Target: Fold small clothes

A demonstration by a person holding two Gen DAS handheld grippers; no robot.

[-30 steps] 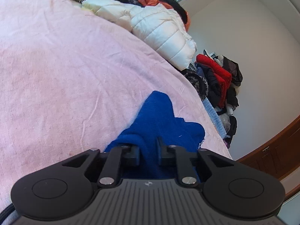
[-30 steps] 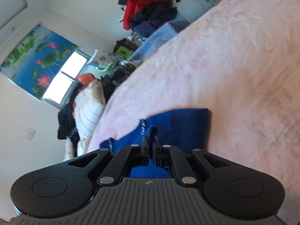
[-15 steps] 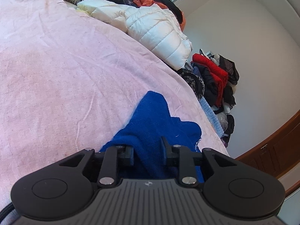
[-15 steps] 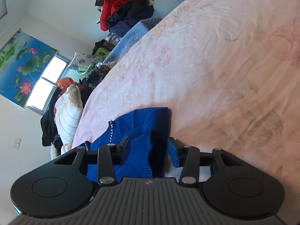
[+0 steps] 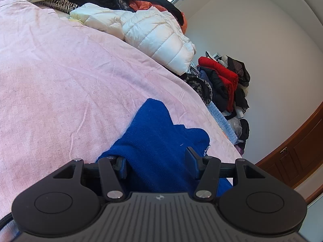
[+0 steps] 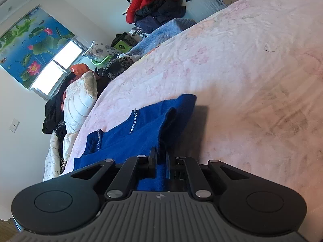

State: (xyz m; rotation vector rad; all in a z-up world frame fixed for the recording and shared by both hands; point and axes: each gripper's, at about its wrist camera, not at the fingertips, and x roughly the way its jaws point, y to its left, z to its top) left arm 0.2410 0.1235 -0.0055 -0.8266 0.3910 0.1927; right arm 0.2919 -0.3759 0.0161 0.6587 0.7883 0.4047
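Observation:
A small blue knit garment [image 5: 159,139] lies on the pink bed sheet [image 5: 60,84]. My left gripper [image 5: 156,162] hovers over its near part, jaws opening, pads apart and off the cloth, which lies between and below them. In the right wrist view the same blue garment [image 6: 141,129], trimmed with a row of small rhinestones, has one edge raised. My right gripper [image 6: 160,160] is shut on that raised fold of blue knit, which runs up between its fingers.
A white puffer jacket [image 5: 153,34] and dark clothes lie heaped at the bed's far edge. More clothes, red and black [image 5: 224,80], are piled against the wall. A wooden cabinet [image 5: 292,155] stands at the right. A window with a lotus blind [image 6: 34,46] is at the left.
My left gripper's jaws have spread from nearly shut on the blue garment to wide apart. My right gripper opened, then shut again on a fold of the garment, whose edge now stands raised.

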